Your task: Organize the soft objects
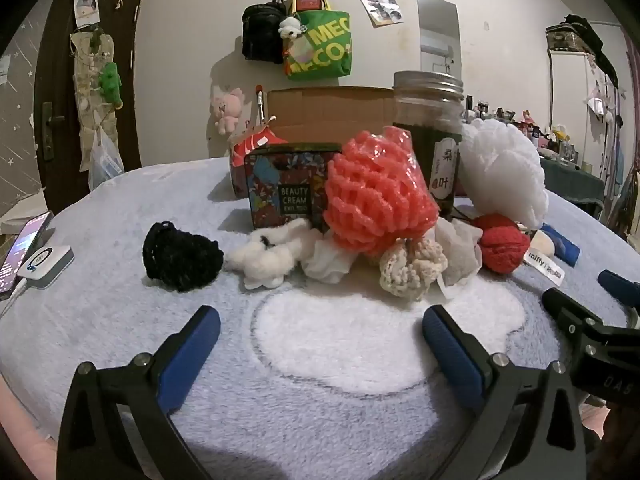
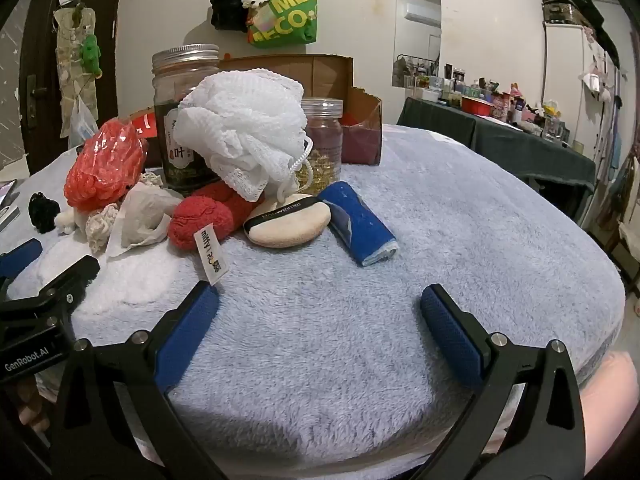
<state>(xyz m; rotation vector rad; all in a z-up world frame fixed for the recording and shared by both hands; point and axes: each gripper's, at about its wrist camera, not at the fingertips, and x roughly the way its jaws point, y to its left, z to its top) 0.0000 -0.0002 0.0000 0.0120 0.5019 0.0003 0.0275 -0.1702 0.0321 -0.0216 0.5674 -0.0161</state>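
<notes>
A pile of soft things lies on the blue fleece: a pink foam net (image 1: 376, 192) (image 2: 105, 166), a white mesh puff (image 1: 504, 172) (image 2: 244, 128), a red knitted piece (image 1: 502, 248) (image 2: 208, 216), a black knit (image 1: 182, 256) (image 2: 43, 212), a white fluffy piece (image 1: 268, 254), a cream crochet (image 1: 412, 268), a beige powder puff (image 2: 289, 221) and a rolled blue cloth (image 2: 358, 224). My left gripper (image 1: 320, 328) is open and empty, in front of the pile. My right gripper (image 2: 320, 304) is open and empty, near the red piece's tag.
A cardboard box (image 1: 332, 114) (image 2: 320, 76) stands behind the pile with a dark jar (image 1: 432, 136) (image 2: 182, 120), a smaller jar (image 2: 322, 140) and a "Beauty Cream" tin (image 1: 288, 188). A phone and charger (image 1: 36, 260) lie at the left edge. A cluttered table (image 2: 500, 128) stands at the right.
</notes>
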